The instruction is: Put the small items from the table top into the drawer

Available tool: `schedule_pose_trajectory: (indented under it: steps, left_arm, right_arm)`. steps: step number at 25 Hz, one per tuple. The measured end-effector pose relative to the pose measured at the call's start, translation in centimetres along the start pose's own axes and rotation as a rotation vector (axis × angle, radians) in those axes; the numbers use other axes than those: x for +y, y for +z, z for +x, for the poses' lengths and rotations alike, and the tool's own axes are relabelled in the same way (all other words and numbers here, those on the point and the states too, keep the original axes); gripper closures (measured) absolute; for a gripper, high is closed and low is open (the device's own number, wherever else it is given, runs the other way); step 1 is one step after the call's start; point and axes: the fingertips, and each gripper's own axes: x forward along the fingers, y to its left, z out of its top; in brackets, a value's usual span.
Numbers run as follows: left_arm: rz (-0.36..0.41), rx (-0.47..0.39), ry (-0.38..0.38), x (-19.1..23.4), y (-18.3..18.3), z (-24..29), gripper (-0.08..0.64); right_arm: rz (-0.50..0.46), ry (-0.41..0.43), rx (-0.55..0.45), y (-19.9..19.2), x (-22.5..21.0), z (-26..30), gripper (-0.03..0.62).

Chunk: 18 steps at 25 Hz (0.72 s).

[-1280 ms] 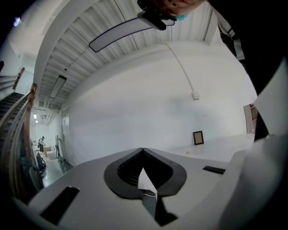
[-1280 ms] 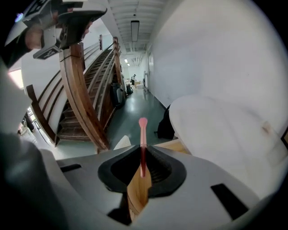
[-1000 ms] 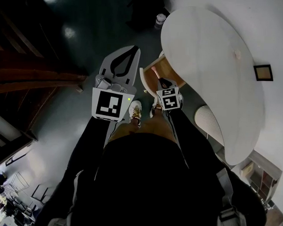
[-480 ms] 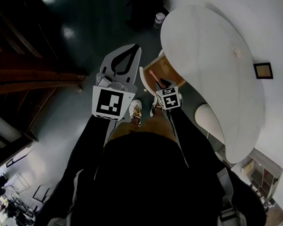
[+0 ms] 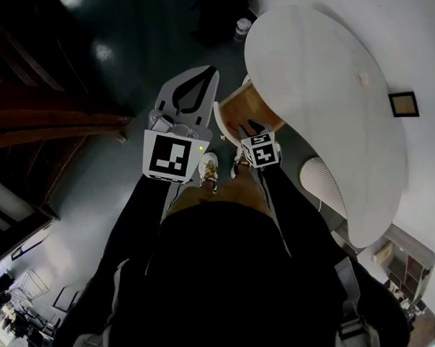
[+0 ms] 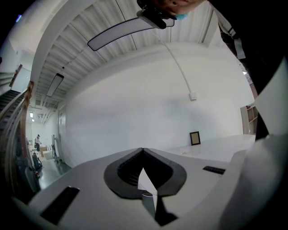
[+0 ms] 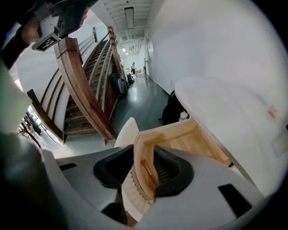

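Grippers: 2, each grey with black pads.
Left gripper (image 6: 143, 150): clenched, its 2 jaws meet at the tips with nothing between them; it points out level, away from the table.
Right gripper (image 7: 145, 151): released; its 2 jaws have just been opening and stand apart, tilted down over the drawer's front corner.
Drawer: 1 open light wooden drawer with a curved white front (image 7: 180, 134), pulled out from under the table; its front wall runs up between the right gripper's jaws.
Item in drawer: 1 thin reddish-brown stick (image 7: 148, 173), lying inside the drawer along that front wall, just in front of the right gripper's right-hand pad and free of both pads.
Table: 1 white oval table top (image 5: 315, 87), beyond and to the right of the right gripper.
Items on the table top: 1 small pale object (image 5: 363, 79), well apart from both grippers; what it is cannot be told.
Frame: 1 small dark picture frame (image 5: 404, 105) at the table's far edge.
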Motion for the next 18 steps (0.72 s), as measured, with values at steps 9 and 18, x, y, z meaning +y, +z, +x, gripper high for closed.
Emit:
schedule_pose_trajectory:
  steps: [9,18]
  left_arm:
    - [0.035,-0.008,-0.013,0.1,0.6,-0.1,0.545]
    - [0.054,-0.074,-0.06,-0.2,3.3,0.7,0.545]
  right_arm:
    - [-0.031,-0.091,-0.198,4.2,-1.4,-2.9,0.439]
    - [-0.021,-0.24,-0.571,15.8,-3.8,-13.6,0.446]
